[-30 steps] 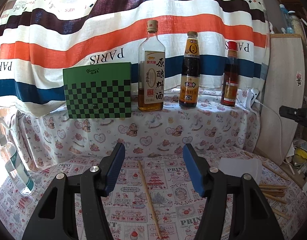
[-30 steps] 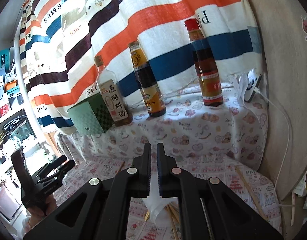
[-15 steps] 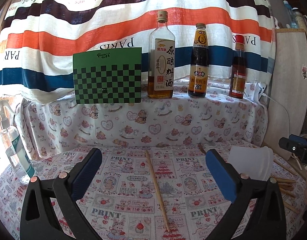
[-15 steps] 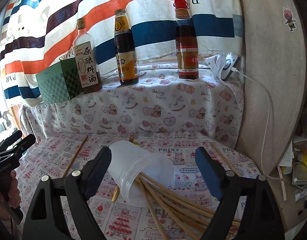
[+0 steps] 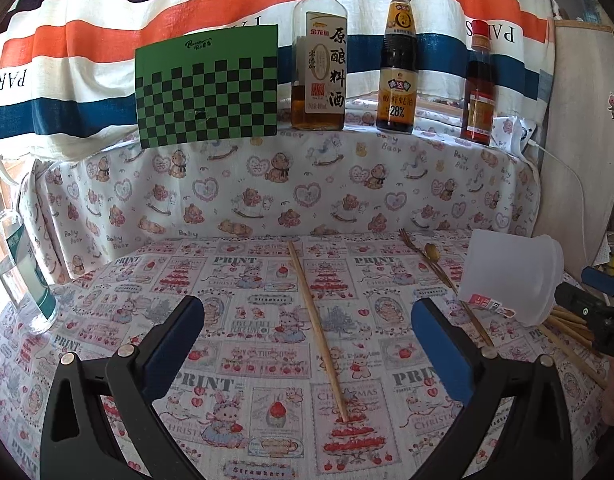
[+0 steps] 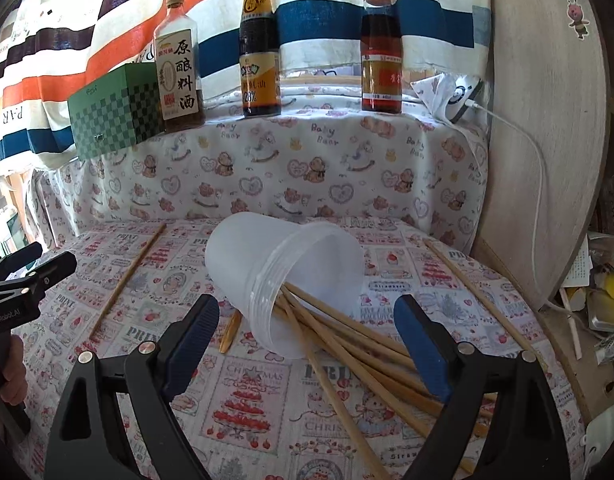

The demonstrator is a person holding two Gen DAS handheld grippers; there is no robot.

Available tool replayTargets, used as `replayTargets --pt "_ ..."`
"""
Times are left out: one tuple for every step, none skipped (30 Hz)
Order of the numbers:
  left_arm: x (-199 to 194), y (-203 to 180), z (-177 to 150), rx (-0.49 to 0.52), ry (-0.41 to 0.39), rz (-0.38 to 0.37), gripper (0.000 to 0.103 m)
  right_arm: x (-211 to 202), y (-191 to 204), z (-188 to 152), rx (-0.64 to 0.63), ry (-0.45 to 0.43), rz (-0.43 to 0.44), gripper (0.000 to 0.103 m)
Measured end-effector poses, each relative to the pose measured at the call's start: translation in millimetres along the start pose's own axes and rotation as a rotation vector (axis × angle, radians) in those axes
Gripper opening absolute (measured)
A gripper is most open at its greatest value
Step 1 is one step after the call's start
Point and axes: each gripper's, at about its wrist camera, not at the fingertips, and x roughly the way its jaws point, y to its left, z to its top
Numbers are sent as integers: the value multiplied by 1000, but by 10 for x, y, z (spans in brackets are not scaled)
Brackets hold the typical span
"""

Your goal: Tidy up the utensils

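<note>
A translucent plastic cup (image 6: 283, 272) lies on its side on the printed tablecloth, mouth toward the right wrist camera. Several wooden chopsticks (image 6: 347, 344) spill out of it. My right gripper (image 6: 307, 308) is open, its pads either side of the cup's mouth and apart from it. A gold utensil (image 6: 231, 332) pokes out from under the cup. One chopstick (image 5: 317, 328) lies alone mid-table, between the pads of my open left gripper (image 5: 307, 312), which hovers above it. The cup (image 5: 511, 276) is to its right, beside a gold fork and spoon (image 5: 427, 252). Another chopstick (image 6: 479, 296) lies far right.
Three sauce bottles (image 5: 399, 64) and a green checked box (image 5: 207, 84) stand on the cloth-covered ledge behind. A spray bottle (image 5: 19, 264) stands at the left edge. A round wooden board (image 6: 547, 140) and a white cable (image 6: 539, 168) bound the right side.
Both grippers have opened wide; the right was shut a second ago. Both have sunk toward the table, and the right has tilted down onto the toppled cup.
</note>
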Motion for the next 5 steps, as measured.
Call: replayTargets --pt "3 18 -2 -10 1 0 103 20 -11 -11 8 7 -1 90" --pt "8 40 0 -21 3 0 103 38 -23 -18 14 16 1 90" --pt "11 56 0 -30 5 -3 103 54 -34 -21 19 23 4 90" --pt "14 69 1 -35 6 -6 103 68 -46 -23 24 25 3 90" --pt "13 73 0 -38 6 -7 103 73 -56 -30 29 24 -3 90"
